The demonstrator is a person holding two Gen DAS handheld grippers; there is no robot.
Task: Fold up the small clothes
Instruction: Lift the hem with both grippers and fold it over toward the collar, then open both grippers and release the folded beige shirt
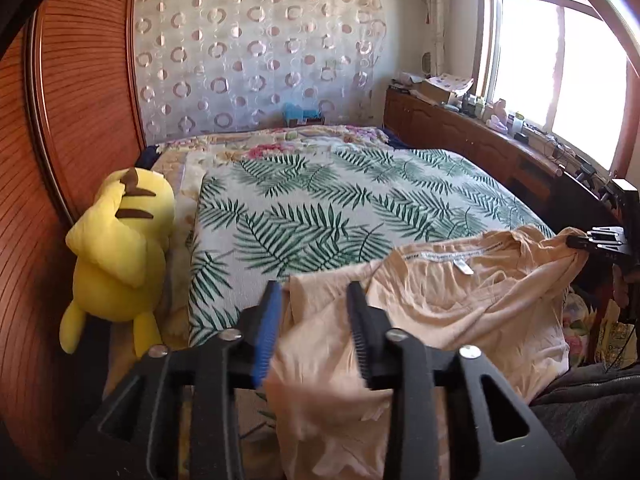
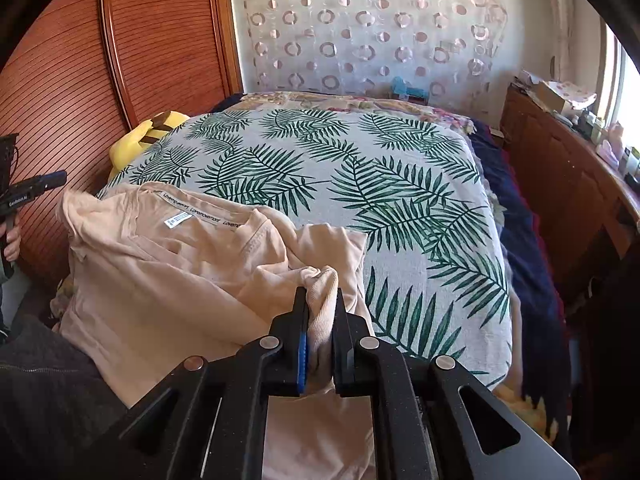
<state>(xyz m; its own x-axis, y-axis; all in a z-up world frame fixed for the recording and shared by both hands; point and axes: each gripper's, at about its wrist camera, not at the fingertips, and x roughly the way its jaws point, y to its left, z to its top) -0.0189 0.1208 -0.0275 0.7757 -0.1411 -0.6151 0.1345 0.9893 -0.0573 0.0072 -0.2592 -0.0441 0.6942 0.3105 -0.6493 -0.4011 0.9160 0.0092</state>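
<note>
1. Shirt (image 2: 168, 280), peach, lies crumpled at the near end of the bed (image 2: 400, 184), collar and label facing up (so prob. inside-out or back-down; can't tell which).
2. Right gripper (image 2: 320, 300): jaws closed on a bunched fold of the shirt, keeping that side off the bed, presumably to drag or spread it.
3. Left gripper (image 1: 314, 296): jaws apart, cloth lying between them but pads not pressing on it; looks like a release, or a re-grip pending.
4. Plush (image 1: 120, 248), yellow, propped against the headboard (image 1: 80, 100), well clear of the work area.
5. Status: fold not yet begun; shirt needs flattening first.
</note>
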